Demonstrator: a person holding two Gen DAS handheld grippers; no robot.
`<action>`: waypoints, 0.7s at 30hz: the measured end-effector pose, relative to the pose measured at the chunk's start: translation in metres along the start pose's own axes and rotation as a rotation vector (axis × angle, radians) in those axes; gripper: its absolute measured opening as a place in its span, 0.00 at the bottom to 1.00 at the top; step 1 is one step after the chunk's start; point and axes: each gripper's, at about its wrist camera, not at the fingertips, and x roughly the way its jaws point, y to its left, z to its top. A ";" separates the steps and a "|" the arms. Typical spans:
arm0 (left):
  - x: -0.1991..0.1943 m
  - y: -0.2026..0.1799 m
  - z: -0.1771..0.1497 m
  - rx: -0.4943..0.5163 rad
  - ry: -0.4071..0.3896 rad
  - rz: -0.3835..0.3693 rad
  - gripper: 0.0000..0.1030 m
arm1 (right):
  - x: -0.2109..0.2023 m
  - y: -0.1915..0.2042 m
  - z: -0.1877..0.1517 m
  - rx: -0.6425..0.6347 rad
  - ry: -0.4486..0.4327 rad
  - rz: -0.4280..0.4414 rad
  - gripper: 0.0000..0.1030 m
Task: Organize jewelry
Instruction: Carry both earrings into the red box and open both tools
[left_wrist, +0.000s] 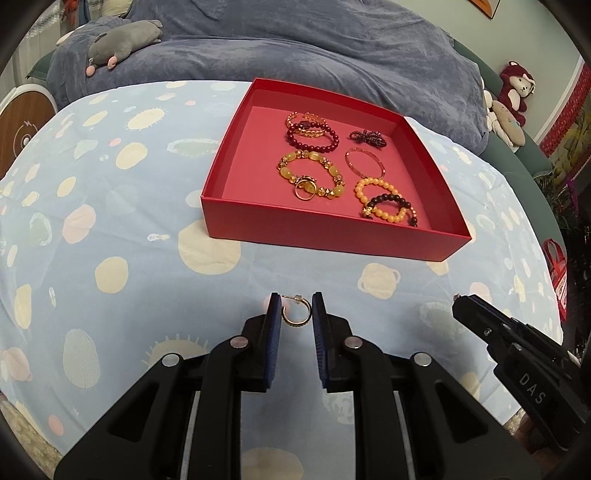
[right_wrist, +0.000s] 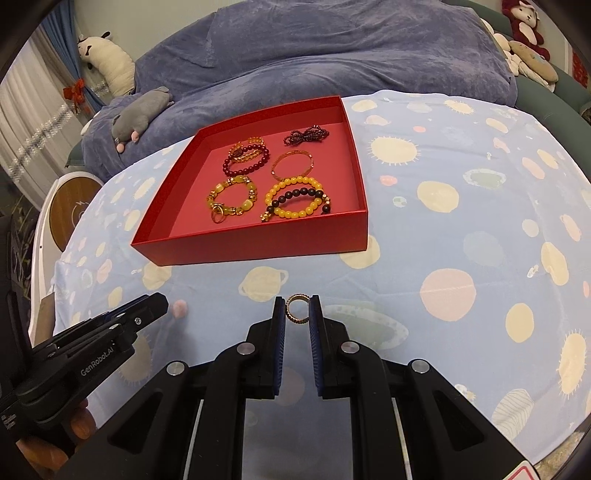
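Observation:
A red open box (left_wrist: 321, 230) (right_wrist: 258, 240) sits on the patterned cloth and holds several bracelets, a thin gold bangle (left_wrist: 365, 162) (right_wrist: 291, 164), a dark bead bow (left_wrist: 367, 138) (right_wrist: 306, 135) and a gold ring (left_wrist: 305, 189) (right_wrist: 218, 215). My left gripper (left_wrist: 296, 308) is shut on a gold hoop earring (left_wrist: 295, 312), held between its blue pads in front of the box. My right gripper (right_wrist: 297, 308) is shut on a small gold ring (right_wrist: 297, 309). Each gripper shows side-on in the other's view (left_wrist: 517, 343) (right_wrist: 92, 343).
The blue cloth with planet prints (left_wrist: 110, 221) (right_wrist: 461, 221) covers the table. Behind it lies a blue blanket (left_wrist: 295, 48) with a grey plush toy (left_wrist: 122, 42) (right_wrist: 142, 112). More plush toys (left_wrist: 513, 96) sit far right. A round wooden-faced device (right_wrist: 72, 210) stands at left.

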 end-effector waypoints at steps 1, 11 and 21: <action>-0.003 -0.001 0.001 0.000 0.000 -0.005 0.16 | -0.003 0.002 0.000 -0.003 -0.004 0.004 0.13; -0.032 -0.022 0.051 0.060 -0.079 -0.023 0.16 | -0.022 0.023 0.043 -0.071 -0.093 0.024 0.13; -0.008 -0.037 0.119 0.101 -0.120 -0.008 0.16 | 0.008 0.033 0.108 -0.120 -0.124 0.022 0.13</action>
